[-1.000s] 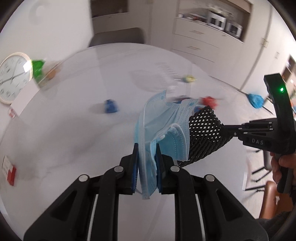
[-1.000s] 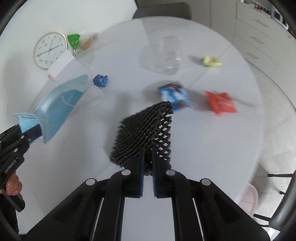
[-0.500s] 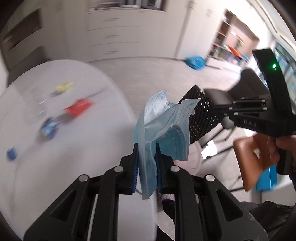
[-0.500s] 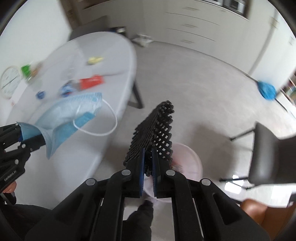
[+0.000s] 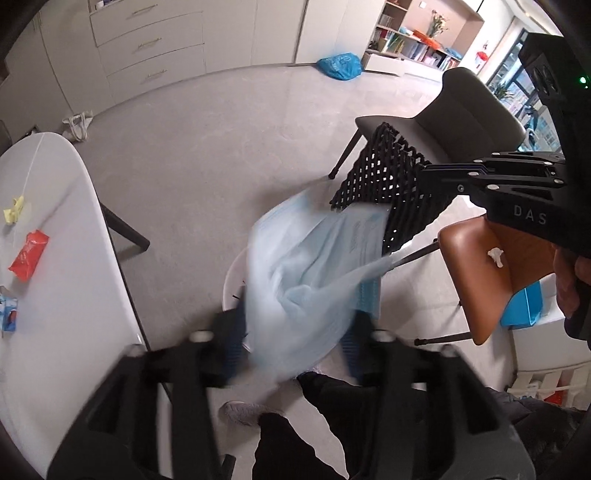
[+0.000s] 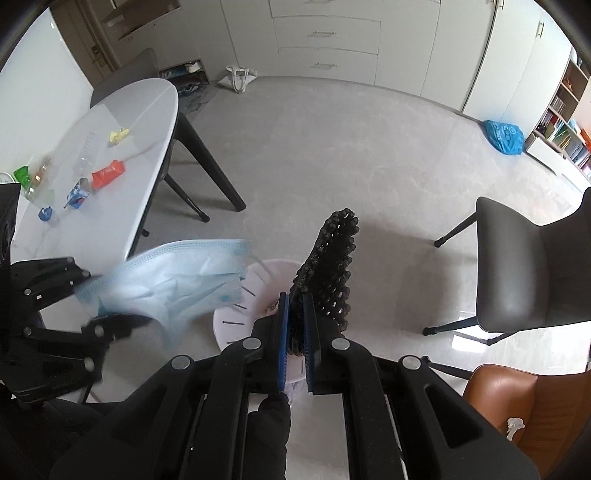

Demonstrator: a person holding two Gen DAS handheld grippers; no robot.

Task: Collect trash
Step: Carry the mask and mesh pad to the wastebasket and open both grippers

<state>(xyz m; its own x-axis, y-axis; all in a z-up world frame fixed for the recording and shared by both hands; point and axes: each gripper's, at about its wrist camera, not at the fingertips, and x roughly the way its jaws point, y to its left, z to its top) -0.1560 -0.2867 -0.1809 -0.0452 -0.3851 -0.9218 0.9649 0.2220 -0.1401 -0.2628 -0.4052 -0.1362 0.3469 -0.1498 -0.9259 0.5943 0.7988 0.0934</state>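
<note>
Left claw (image 5: 291, 343) opening, blurred mask (image 5: 303, 280) (hiding bin (image 6: 236, 317)) between; right claw (image 6: 295, 347) clenches mesh (image 6: 328, 273).

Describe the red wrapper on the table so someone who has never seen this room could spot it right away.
Find the white oval table at the left of the room, beside the open grey floor. Near its floor-side edge lies a row of small litter, and the red wrapper is the flat, crinkled packet between the yellow scrap and the blue packet. It is the only red piece there.

A home dining room: white table (image 6: 122, 206), chairs (image 6: 532, 266), wall cabinets (image 6: 328, 33) (bookshelves (image 6: 565, 122) beyond).
</note>
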